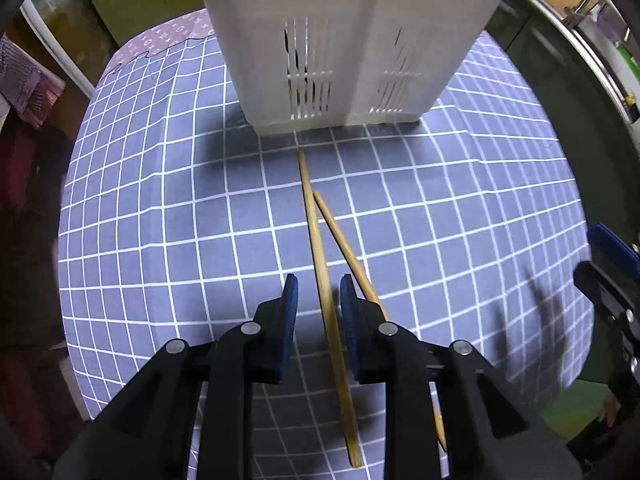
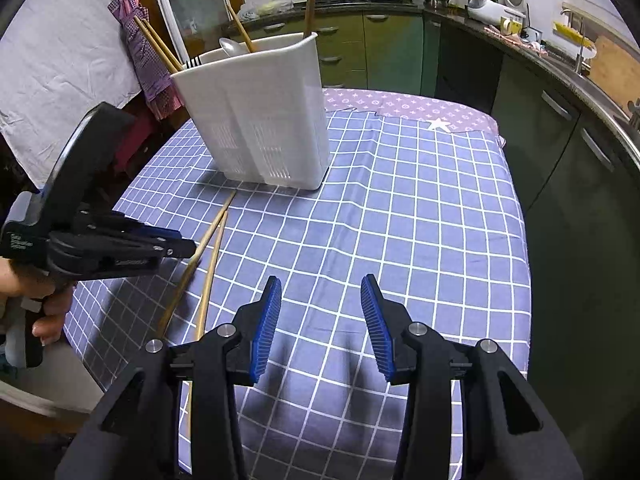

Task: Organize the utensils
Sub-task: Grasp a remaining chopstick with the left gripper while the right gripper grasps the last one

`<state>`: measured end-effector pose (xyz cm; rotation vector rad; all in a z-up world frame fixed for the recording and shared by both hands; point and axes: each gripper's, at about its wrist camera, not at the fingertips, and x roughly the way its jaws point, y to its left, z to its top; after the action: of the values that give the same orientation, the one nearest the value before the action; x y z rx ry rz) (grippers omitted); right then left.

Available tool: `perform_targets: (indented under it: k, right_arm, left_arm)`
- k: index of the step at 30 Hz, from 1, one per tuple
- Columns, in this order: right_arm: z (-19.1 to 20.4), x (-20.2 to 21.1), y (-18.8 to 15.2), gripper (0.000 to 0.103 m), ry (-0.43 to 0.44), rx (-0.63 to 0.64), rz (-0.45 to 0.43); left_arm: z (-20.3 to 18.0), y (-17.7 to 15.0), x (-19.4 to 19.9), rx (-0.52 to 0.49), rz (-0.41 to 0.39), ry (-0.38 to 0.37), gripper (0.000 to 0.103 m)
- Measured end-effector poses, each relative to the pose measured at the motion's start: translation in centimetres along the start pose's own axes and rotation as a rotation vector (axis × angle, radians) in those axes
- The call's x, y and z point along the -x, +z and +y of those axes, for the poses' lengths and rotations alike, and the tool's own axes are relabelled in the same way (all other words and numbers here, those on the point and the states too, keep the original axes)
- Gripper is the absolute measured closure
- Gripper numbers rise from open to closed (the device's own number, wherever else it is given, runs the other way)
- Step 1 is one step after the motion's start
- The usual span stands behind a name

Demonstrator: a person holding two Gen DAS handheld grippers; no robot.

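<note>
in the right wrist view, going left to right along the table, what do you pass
left gripper → chopsticks on the checked cloth → white holder → white star on the far purple cloth

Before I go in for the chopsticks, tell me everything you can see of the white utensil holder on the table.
The white utensil holder is a tall plastic caddy with flared walls, a fold down its front and slotted drain vents near the base. It stands upright on the blue checked tablecloth, toward the far left. Chopsticks, a metal spoon, dark fork tines and a wooden handle stick out of its top. Two loose chopsticks lie just before its base; whether they touch it is unclear.
</note>
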<state>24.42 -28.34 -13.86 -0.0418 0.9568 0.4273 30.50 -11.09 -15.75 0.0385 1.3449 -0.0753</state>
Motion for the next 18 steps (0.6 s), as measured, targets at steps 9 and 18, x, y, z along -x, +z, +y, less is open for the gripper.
perform_targets:
  k: [9,18]
  right_arm:
    - [0.0,-0.4,-0.3,0.061,0.017,0.001,0.009]
    - [-0.6,-0.2,-0.4,0.06,0.007,-0.011,0.013]
  left_arm:
    - [-0.3,0.5,-1.6,0.011,0.05,0.006,0.091]
    - [-0.9,0.3,-2.3,-0.006,0.056,-0.003,0.095]
